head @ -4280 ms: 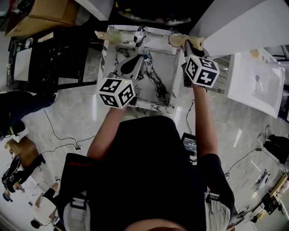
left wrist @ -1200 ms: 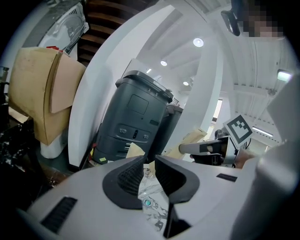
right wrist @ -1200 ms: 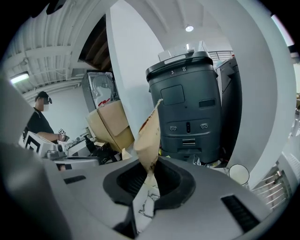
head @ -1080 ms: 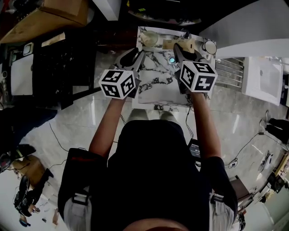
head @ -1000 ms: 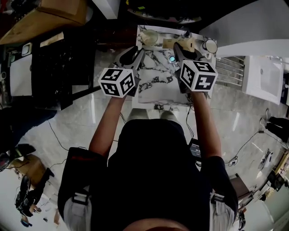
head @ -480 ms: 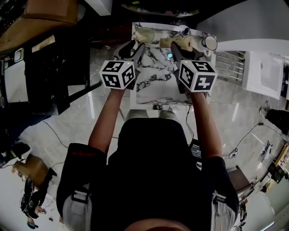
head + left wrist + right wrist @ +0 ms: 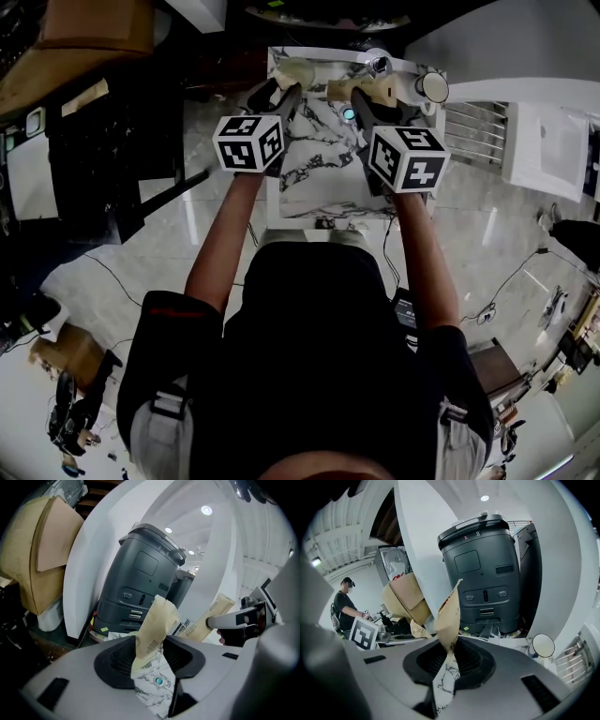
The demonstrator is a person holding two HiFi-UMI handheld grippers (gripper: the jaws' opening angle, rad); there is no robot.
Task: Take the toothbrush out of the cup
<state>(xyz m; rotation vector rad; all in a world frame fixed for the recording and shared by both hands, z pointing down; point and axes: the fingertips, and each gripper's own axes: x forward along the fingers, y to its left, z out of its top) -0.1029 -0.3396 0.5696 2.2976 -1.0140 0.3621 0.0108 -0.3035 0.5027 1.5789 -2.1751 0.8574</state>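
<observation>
My left gripper (image 7: 275,93) reaches over the marble top (image 7: 319,178) toward a pale cup-like thing (image 7: 294,71) at the far left. In the left gripper view a tan paper packet (image 7: 155,624) stands upright between the pads. It leans on the left pad with a gap on the right, and the jaws (image 7: 150,657) are opening. My right gripper (image 7: 362,99) is shut on a second tan packet (image 7: 449,613), also seen from the left gripper view (image 7: 213,618). No bare toothbrush shows.
A white round cup (image 7: 432,86) stands at the far right corner, visible past the right gripper (image 7: 543,645). A metal tap (image 7: 380,64) and a teal drain button (image 7: 349,113) sit between the grippers. A grey machine (image 7: 485,569) and cardboard boxes (image 7: 35,555) stand beyond the table.
The left gripper has moved toward the table's far edge, up to the pale cup-like thing. The right gripper has stayed in place with its packet.
</observation>
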